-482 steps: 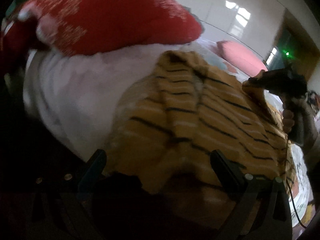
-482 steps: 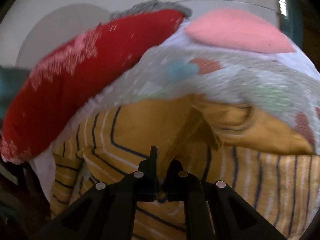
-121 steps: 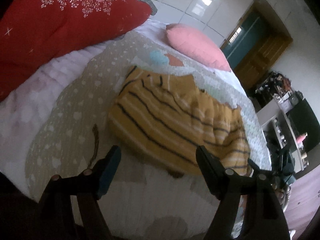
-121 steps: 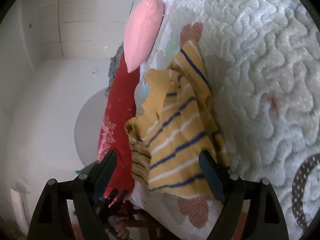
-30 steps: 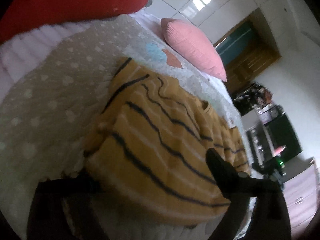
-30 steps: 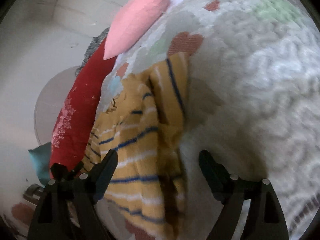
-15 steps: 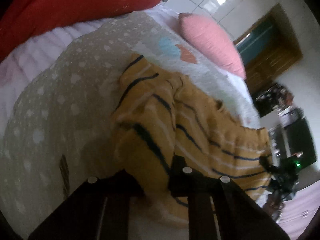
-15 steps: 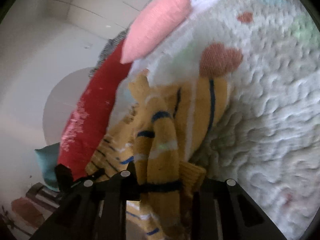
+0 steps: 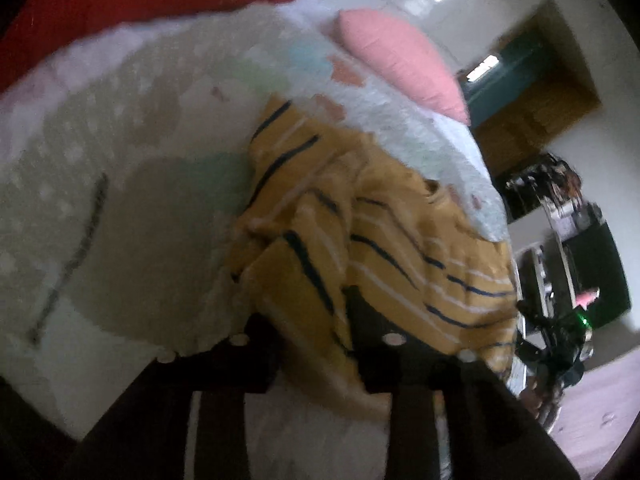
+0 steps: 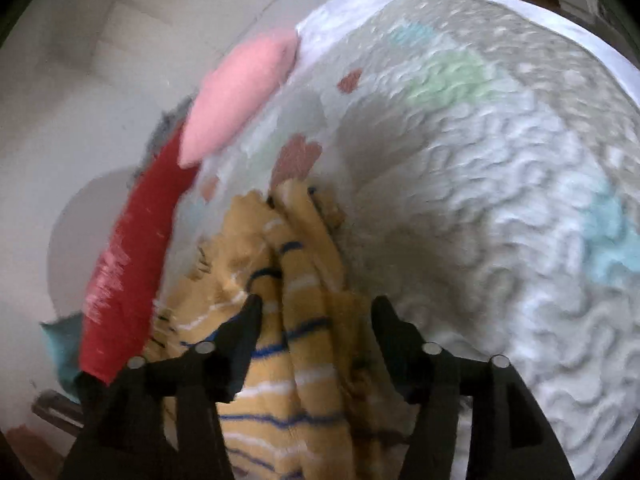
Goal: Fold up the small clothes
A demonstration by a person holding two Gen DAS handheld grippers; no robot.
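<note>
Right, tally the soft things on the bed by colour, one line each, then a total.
Yellow striped: 1, the sweater
Pink: 1, the pillow
Red: 1, the cushion
Pale patterned: 1, the quilt
Total: 4

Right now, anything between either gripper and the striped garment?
Nothing visible. The yellow striped garment lies bunched on the quilt, with its cloth between the fingers of both the left gripper and the right gripper, whose jaws are opening.
</note>
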